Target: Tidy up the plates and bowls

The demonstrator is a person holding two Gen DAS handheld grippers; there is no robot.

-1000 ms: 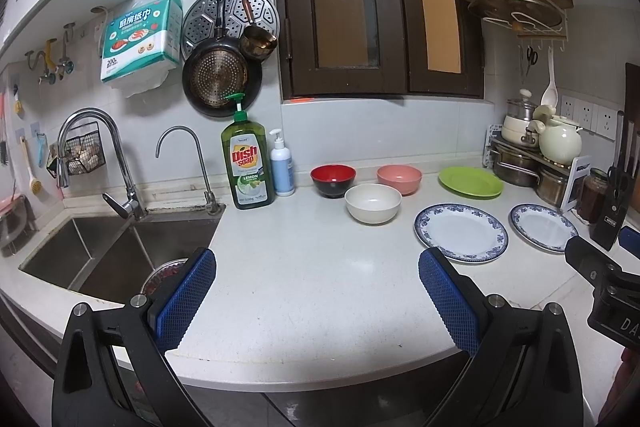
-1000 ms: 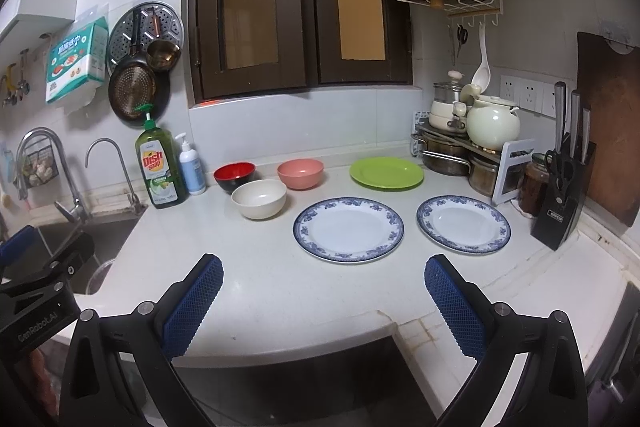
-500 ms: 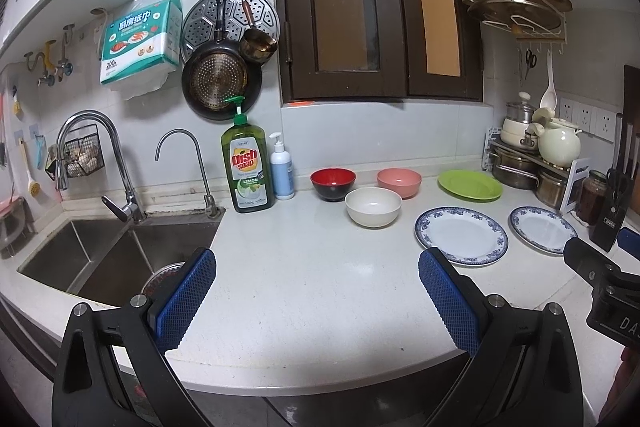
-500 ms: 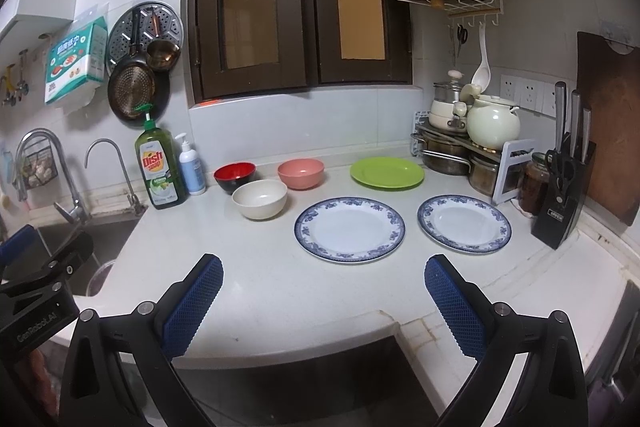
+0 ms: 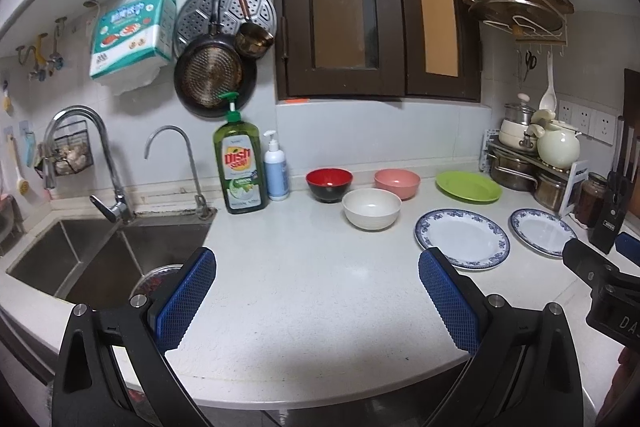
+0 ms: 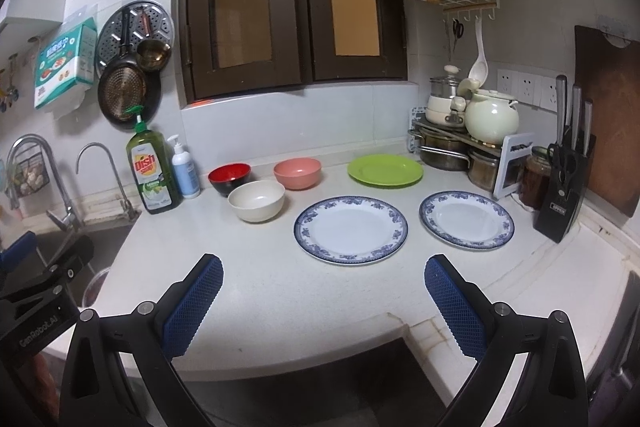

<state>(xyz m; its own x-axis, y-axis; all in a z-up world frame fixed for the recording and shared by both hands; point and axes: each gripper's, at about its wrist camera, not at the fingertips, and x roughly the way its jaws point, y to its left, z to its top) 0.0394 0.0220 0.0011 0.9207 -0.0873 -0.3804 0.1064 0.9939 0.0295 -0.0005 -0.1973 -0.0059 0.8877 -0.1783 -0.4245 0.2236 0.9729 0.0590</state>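
Note:
On the white counter (image 6: 280,291) stand a red-and-black bowl (image 6: 229,178), a pink bowl (image 6: 297,172) and a cream bowl (image 6: 256,200). To their right lie a large blue-rimmed plate (image 6: 351,229), a smaller blue-rimmed plate (image 6: 466,219) and a green plate (image 6: 385,169) behind them. The left wrist view shows the same cream bowl (image 5: 371,208) and large plate (image 5: 462,238). My left gripper (image 5: 316,301) and right gripper (image 6: 323,305) both hover open over the counter's front edge, well short of the dishes, with nothing between their fingers.
A sink (image 5: 100,259) with two taps lies at the left. Dish soap (image 5: 239,163) and a pump bottle (image 5: 276,171) stand by the wall. Pots on a rack (image 6: 460,147), a jar and a knife block (image 6: 564,195) crowd the right corner.
The left gripper has risen slightly, so the dishes sit a little lower in its view. The right gripper has barely moved. Both stay open.

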